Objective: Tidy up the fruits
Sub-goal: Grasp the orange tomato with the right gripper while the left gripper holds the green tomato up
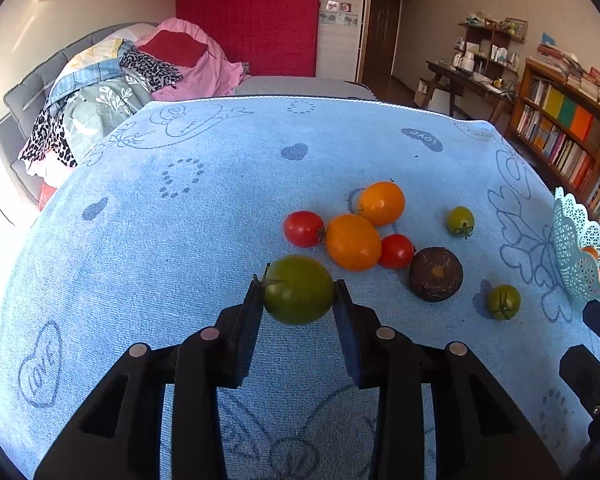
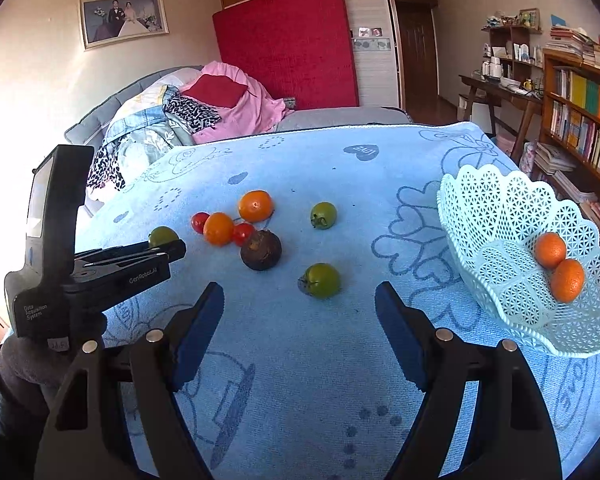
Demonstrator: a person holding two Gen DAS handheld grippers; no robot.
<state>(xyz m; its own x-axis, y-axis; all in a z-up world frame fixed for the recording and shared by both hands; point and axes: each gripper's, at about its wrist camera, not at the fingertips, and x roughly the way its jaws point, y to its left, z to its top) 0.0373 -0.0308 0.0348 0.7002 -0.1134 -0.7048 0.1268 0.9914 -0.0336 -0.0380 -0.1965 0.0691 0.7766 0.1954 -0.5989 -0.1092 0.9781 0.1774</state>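
While clamped from both sides between the left gripper [image 1: 298, 294] pads at the lower centre of the left wrist view, green tomato [image 1: 298, 290] right at the fingertips, just below a touching cluster of two oranges [image 1: 353, 242] and two red tomatoes [image 1: 303, 229]. In the right wrist view, right gripper [image 2: 299, 308] jaws wide apart and empty over the blue towel [image 2: 300, 360], another green tomato [image 2: 322, 280] just beyond. At right, white lattice basket [image 2: 496, 204] holding two more oranges [image 2: 550, 250].
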